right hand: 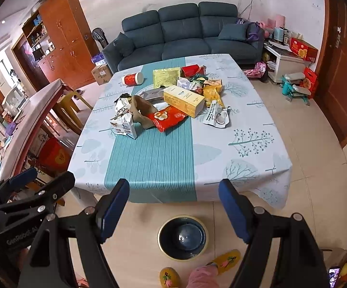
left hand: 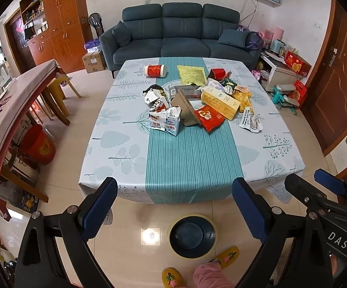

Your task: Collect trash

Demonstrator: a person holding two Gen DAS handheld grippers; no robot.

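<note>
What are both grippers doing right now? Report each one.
Left gripper: open, holding nothing, above the floor before the table.
Right gripper: open, holding nothing, over the bin.

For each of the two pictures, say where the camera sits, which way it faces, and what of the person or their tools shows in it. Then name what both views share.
Left wrist: sits on the left gripper, tilted down over the table toward the sofa; the open jaws, the right gripper at the right edge, slippers show.
Right wrist: sits on the right gripper, same heading; its open jaws, the left gripper at the left edge show.
Shared: trash pile, bin on the floor, sofa.
</note>
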